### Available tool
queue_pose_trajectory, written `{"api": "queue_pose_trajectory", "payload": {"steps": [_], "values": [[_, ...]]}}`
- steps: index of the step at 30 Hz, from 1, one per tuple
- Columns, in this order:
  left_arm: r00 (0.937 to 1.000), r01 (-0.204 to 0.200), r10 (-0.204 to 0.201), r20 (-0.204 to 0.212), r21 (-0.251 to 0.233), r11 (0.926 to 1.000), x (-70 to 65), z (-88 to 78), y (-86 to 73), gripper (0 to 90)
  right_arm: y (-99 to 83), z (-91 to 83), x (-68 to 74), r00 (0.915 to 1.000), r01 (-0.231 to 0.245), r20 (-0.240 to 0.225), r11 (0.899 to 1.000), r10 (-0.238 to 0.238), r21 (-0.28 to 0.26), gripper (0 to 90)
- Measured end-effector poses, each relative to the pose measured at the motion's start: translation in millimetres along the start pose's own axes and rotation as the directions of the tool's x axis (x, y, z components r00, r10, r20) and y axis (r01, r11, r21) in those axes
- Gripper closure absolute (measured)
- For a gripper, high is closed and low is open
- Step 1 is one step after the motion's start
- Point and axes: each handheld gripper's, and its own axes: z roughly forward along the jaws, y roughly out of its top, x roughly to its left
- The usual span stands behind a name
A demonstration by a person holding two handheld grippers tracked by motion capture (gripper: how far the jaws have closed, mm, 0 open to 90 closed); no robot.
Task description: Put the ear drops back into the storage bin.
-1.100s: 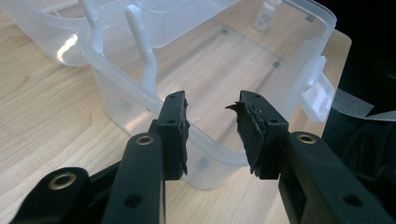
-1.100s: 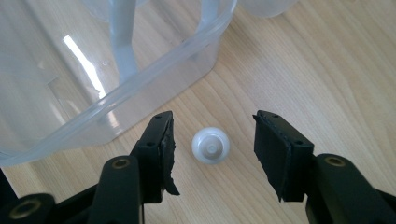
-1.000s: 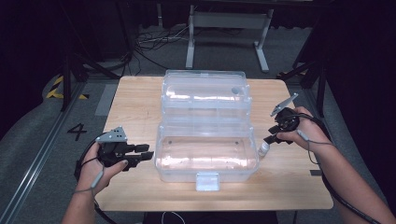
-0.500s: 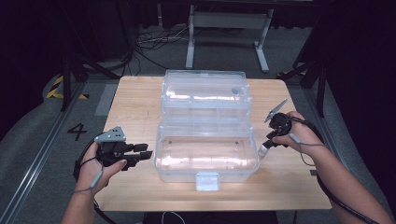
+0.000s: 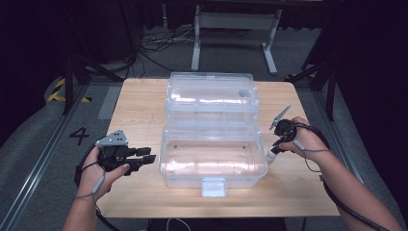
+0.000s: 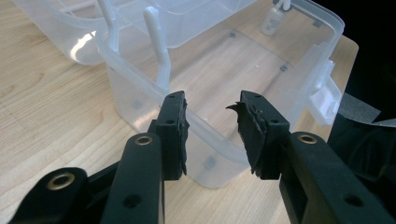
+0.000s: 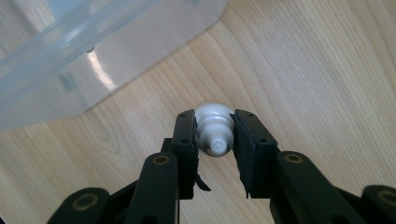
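At the wooden table (image 5: pixel 139 103), my right gripper (image 7: pixel 215 140) points steeply down at the boards just off the right end of the clear plastic box (image 5: pixel 214 161), its jaws having just been closing around a small white bottle (image 7: pixel 214 128). In the right gripper view the bottle stands upright between the two black pads, cap toward the camera, and the pads appear to press on its sides, though a thin gap on either side cannot be ruled out from this angle. My right forearm comes in from the lower right, wrist bent inward over the bottle (image 5: pixel 272 155).

My left gripper (image 5: pixel 144 158) lies nearly level near the box's left end, jaws apart and gripping nothing, the box's near corner showing between them. My left hand (image 5: pixel 103 168) wraps the gripper's body, forearm rising from the bottom edge.
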Motion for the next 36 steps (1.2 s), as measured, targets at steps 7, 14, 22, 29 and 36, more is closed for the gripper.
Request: {"api": "queue_pose_trajectory", "payload": {"steps": [7, 14, 22, 29, 36], "values": [[1.0, 0.006, -0.006, -0.003, -0.003, 1.0, 0.7, -0.9, -0.4, 62.8, 1.4, -0.3, 1.4, 1.0, 0.005, 0.004, 1.0, -0.005, 0.013, 71.7], [1.0, 0.009, -0.009, -0.003, -0.003, 1.0, 1.0, -0.7, -0.6, 63.2, 0.3, -10.9, 2.1, 1.0, 0.004, 0.002, 1.0, -0.004, 0.011, 71.7], [0.9999, 0.014, -0.014, -0.009, -0.006, 0.9999, 2.9, -2.0, -1.3, 63.0, 1.5, -30.7, 4.5, 0.9997, 0.022, 0.012, 1.0, -0.022, -0.012, 71.8], [0.9996, 0.022, -0.023, -0.016, -0.013, 0.9997, 5.4, -4.3, -1.7, 63.0, 5.4, -54.6, 11.0, 0.998, 0.059, 0.022, 0.998, -0.059, -0.014, 71.8], [0.9995, 0.025, -0.026, -0.02, -0.018, 0.9995, 6.6, -4.7, -1.5, 63.1, 9.6, -71.2, 19.0, 0.9958, 0.09, 0.021, 0.996, -0.089, -0.011, 71.8]]}}
